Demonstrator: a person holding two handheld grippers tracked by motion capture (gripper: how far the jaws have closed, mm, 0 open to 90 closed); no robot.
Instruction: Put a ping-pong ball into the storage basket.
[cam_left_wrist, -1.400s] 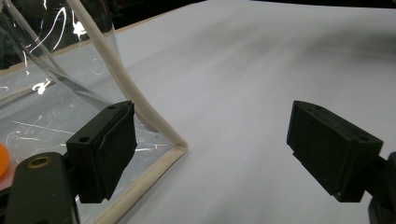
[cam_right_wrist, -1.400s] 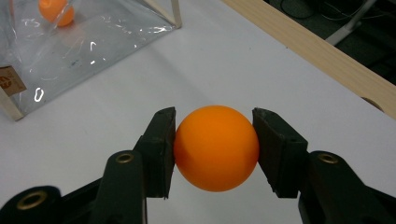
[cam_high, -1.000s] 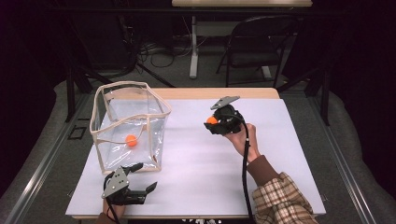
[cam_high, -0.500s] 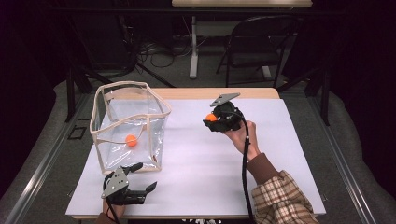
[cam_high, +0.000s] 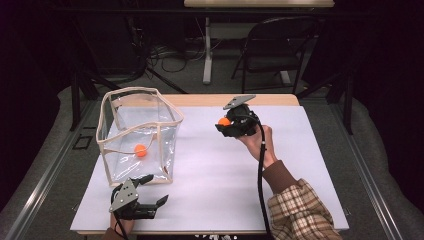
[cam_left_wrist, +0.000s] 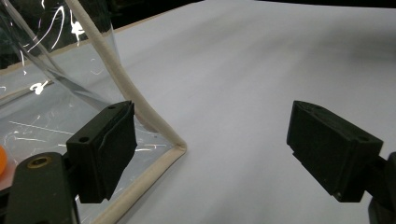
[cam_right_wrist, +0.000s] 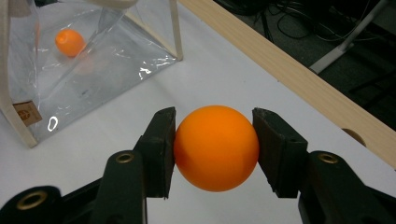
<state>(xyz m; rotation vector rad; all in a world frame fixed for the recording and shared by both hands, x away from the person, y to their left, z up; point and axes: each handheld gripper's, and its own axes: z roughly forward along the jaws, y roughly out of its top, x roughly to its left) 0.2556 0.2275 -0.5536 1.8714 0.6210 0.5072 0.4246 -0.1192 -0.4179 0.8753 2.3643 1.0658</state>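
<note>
My right gripper (cam_high: 226, 123) is shut on an orange ball (cam_right_wrist: 216, 147), held above the white table top right of the bag; the same ball (cam_high: 224, 121) shows between its jaws from above. A clear plastic bag (cam_high: 137, 132) with a beige trim stands open at the left, with a second orange ball (cam_high: 141, 150) lying inside it. That ball (cam_right_wrist: 70, 42) also shows through the bag's wall in the right gripper view. My left gripper (cam_high: 152, 191) rests near the table's front edge, open and empty, its left pad (cam_left_wrist: 114, 144) close to the bag's bottom corner (cam_left_wrist: 180, 148).
The white table top (cam_high: 210, 175) stretches between the two grippers. A wooden edge (cam_high: 200, 100) runs along the far side. Beyond it stand a folding chair (cam_high: 272, 45) and cables on the dark floor. A small tag (cam_right_wrist: 25, 113) hangs on the bag's trim.
The right gripper with the ball has drifted slightly up and away. The left gripper has not moved.
</note>
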